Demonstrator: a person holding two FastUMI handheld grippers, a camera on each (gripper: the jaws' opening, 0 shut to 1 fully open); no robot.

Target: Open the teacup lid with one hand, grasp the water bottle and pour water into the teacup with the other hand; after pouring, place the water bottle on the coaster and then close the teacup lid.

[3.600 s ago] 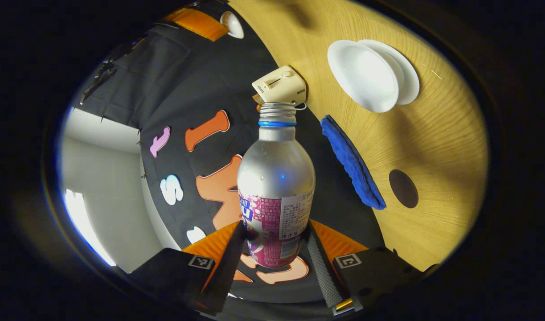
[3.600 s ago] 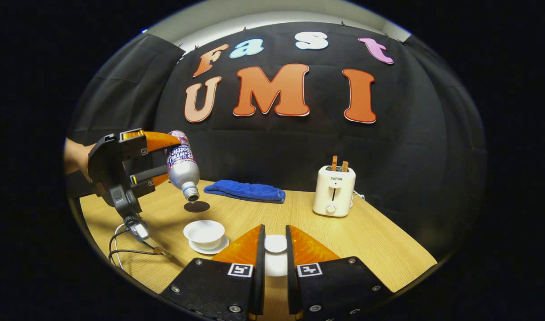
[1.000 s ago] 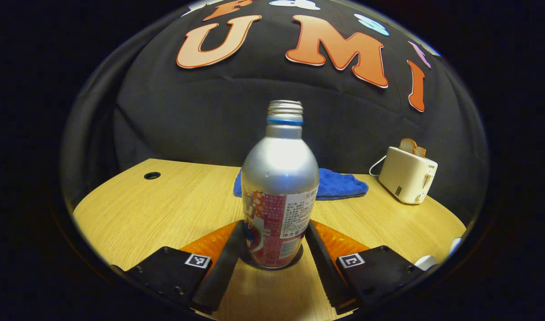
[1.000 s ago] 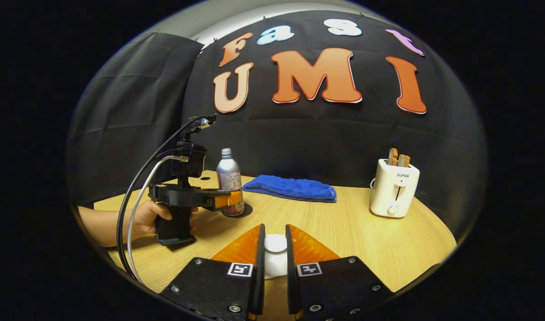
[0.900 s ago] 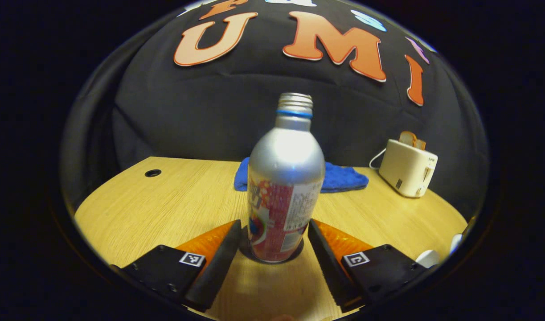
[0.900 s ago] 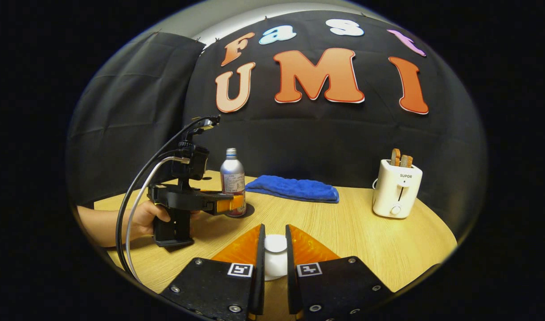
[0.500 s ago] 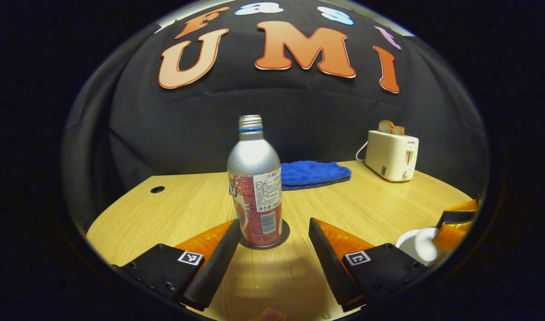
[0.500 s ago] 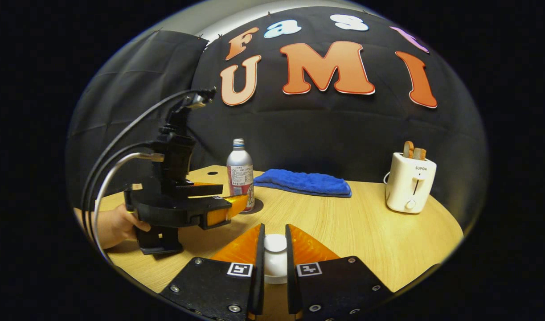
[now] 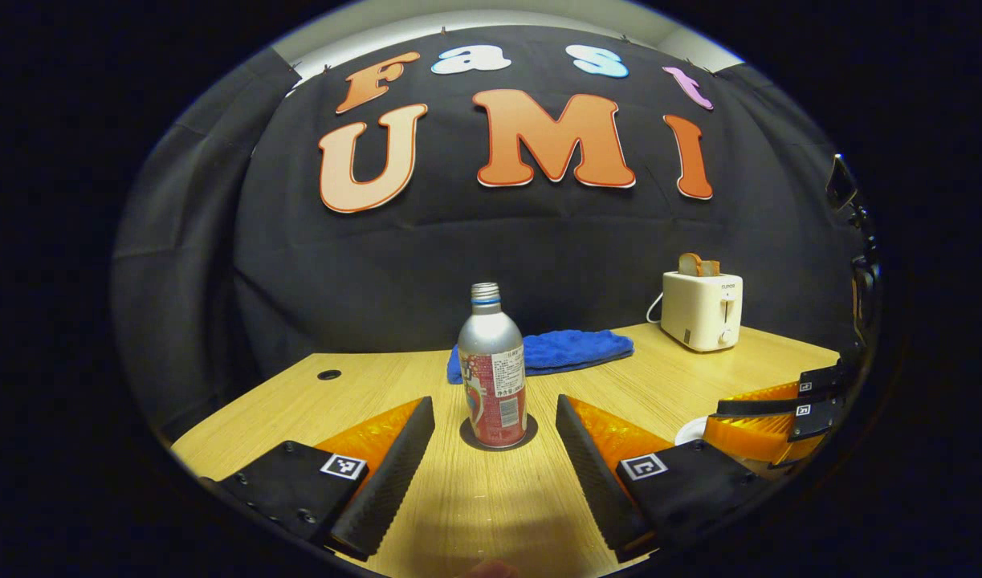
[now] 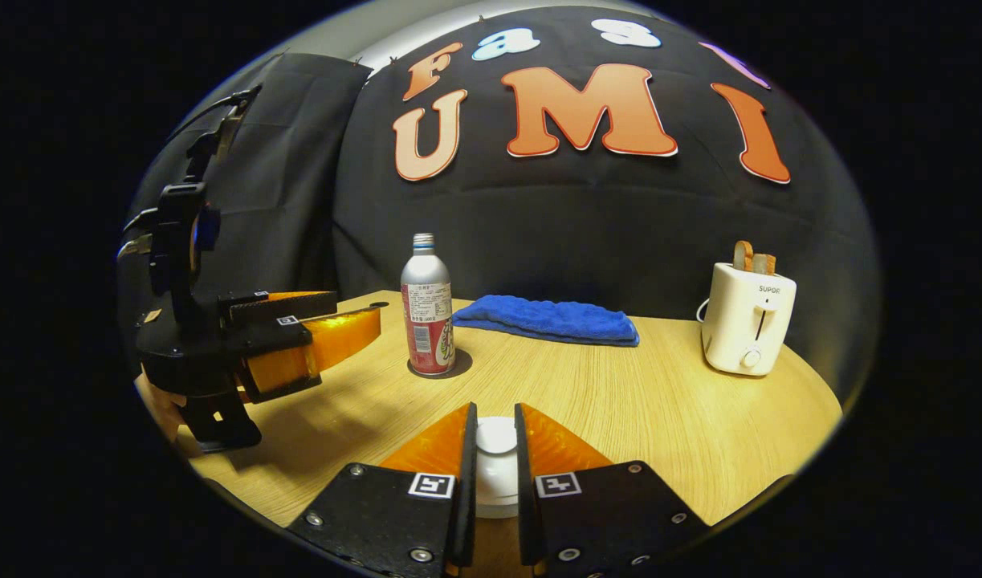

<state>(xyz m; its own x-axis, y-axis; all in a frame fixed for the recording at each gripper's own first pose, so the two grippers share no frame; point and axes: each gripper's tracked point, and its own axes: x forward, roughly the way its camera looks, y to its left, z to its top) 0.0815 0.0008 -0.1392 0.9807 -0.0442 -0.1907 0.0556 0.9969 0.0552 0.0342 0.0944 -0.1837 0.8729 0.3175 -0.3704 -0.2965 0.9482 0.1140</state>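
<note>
The silver water bottle (image 9: 491, 353) with a pink label stands upright and uncapped on the dark round coaster (image 9: 468, 437). My left gripper (image 9: 492, 409) is open, its fingers drawn back on either side and short of the bottle. From the right gripper view, the bottle (image 10: 428, 309) stands on its coaster (image 10: 462, 366), with the left gripper (image 10: 354, 313) to its left. My right gripper (image 10: 495, 421) is shut on the knob of the white teacup lid (image 10: 496, 449). In the left gripper view the right gripper (image 9: 711, 419) sits low at the right over a white saucer edge (image 9: 687, 433).
A folded blue cloth (image 10: 547, 319) lies behind the bottle near the wall. A cream toaster (image 10: 747, 317) with bread in it stands at the back right. A cable hole (image 9: 328, 374) is in the wooden table (image 10: 619, 401) at the back left.
The left gripper tipped the bottle upright, set it on the coaster, opened and backed away. The right gripper has kept the lid throughout.
</note>
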